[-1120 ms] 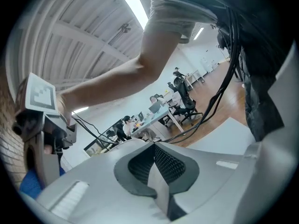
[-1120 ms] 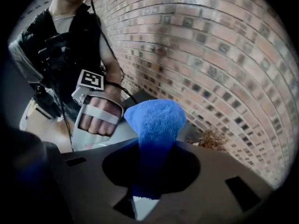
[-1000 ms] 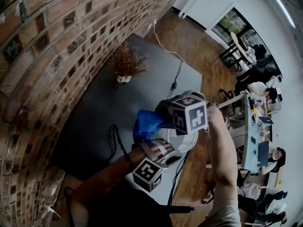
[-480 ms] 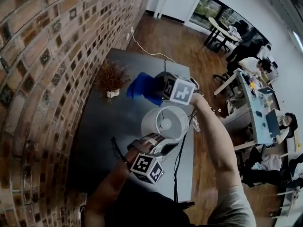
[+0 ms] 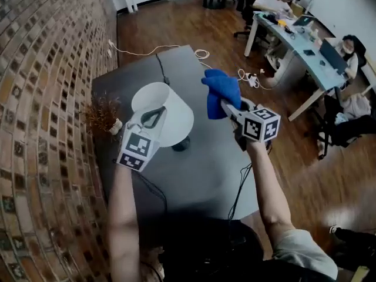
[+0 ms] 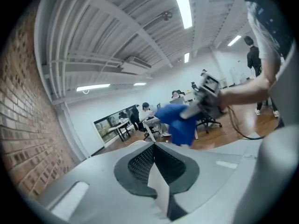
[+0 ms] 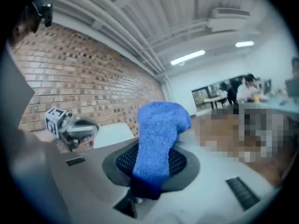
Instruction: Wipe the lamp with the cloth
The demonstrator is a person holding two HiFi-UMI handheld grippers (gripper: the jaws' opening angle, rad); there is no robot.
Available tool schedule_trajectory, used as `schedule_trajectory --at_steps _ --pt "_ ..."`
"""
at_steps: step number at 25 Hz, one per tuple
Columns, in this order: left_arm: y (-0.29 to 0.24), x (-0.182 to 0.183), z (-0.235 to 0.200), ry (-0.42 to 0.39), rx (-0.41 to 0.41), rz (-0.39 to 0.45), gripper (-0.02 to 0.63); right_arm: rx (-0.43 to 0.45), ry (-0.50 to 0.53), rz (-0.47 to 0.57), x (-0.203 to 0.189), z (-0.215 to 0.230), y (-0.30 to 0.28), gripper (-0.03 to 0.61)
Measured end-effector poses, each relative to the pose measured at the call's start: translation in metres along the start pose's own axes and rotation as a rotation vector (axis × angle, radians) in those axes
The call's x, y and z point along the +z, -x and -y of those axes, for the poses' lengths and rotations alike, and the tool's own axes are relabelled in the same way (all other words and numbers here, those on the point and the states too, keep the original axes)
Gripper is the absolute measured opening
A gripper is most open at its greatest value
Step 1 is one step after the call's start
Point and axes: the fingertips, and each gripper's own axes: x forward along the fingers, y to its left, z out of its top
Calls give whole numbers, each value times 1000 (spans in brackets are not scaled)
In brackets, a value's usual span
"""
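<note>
The left hand-held gripper (image 5: 151, 117) lies against the side of the lamp (image 5: 176, 116)'s white shade. Its jaws are closed tight, with only a thin white edge nipped between them, which looks to be the shade's own wall. The cube (image 5: 136, 151) at its back shows square black-and-white marker patterns and no lettering.

To the far left of the lamp runs a brick wall (image 5: 41, 98). Between the wall and the lamp a small dried plant (image 5: 103, 111) sits in a pale pot on the dark table (image 5: 200, 175). The lamp stands near the middle of the table, with its dark base (image 5: 180, 144) showing just under the shade's right side. A black cable (image 5: 160, 69) runs across the tabletop beyond it.

Just right of the lamp and clear of the shade, the blue cloth (image 5: 220, 90) hangs bunched in the air. The right hand-held gripper (image 5: 225, 103) has it pinched, its jaws nearly together with the fabric between them, and most of the cloth sticks out past the tips. Its marker cube (image 5: 261, 124) carries the same kind of black-and-white squares.

Further right of the lamp, across the wooden floor, people sit at a long desk (image 5: 305, 46) with laptops on it. Any print there is too small to read.
</note>
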Motion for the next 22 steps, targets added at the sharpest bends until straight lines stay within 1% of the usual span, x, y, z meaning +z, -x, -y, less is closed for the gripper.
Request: schedule_trajectory --at_steps 2,4,5,7,8,9,11,13,14,15,16,18,20,22 --pt "-12 -5 -31 61 30 -27 6 -46 -133 -109 -92 17 12 91" --pt "-21 -12 -55 117 62 -67 6 -39 -210 -222 -175 10 17 91" --pt "-24 -14 -63 143 71 -86 6 -26 -238 -274 -211 1 20 91" --pt "-29 -16 -70 187 59 -120 6 15 -299 -343 -264 -18 24 91" --pt "-30 -16 -69 192 43 -142 6 42 -338 -351 -279 -28 24 91" --pt "-30 -17 -65 176 31 -171 6 72 -384 -339 -287 -36 22 91" --pt "-30 -20 -60 96 37 -247 6 137 -509 -260 -283 -51 11 91" --pt "-33 -24 -60 25 67 -308 6 216 -646 -134 -256 -64 -10 89" --pt "-35 -25 -62 17 81 -322 6 256 -687 -70 -237 -72 -23 89" --pt "-35 -25 -64 26 93 -329 6 292 -700 -9 -216 -80 -38 89" --pt "-35 -25 -66 40 105 -333 6 321 -689 44 -193 -89 -53 89" --pt "-32 -27 -69 59 133 -343 6 350 -636 115 -158 -103 -88 89" --pt "-27 -31 -70 59 160 -359 6 344 -619 112 -150 -112 -125 88" --pt "-21 -35 -68 53 170 -370 6 343 -640 51 -167 -123 -155 87"
